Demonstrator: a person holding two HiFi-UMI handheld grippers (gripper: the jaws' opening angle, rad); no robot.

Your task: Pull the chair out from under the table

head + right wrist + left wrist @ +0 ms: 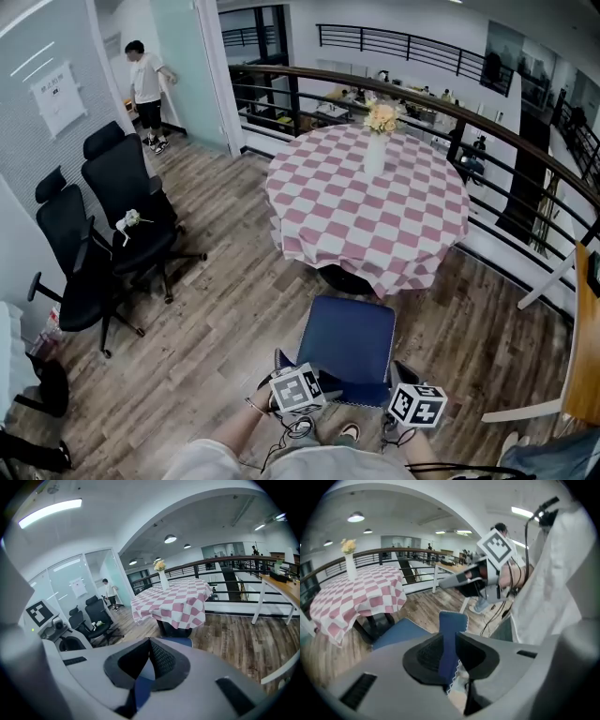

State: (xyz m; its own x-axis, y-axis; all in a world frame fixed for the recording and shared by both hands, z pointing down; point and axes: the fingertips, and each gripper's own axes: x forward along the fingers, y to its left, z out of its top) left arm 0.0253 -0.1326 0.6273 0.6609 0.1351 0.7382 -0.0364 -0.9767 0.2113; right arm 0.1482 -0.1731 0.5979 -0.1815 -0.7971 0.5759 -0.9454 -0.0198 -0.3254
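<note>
Blue padded chair [347, 342] is being pulled out, its seat front sitting just beside the table's near edge.
The left gripper [449, 656] and right gripper [149, 663] are both clamping the blue fabric at the top of its back. The round table with pink-checked cloth [328, 234] is probably needing a little more clearance, so an even backward draw is called for. Black office chairs [122, 216] are standing well apart; only the person's shoe [349, 433] is sitting behind it.
</note>
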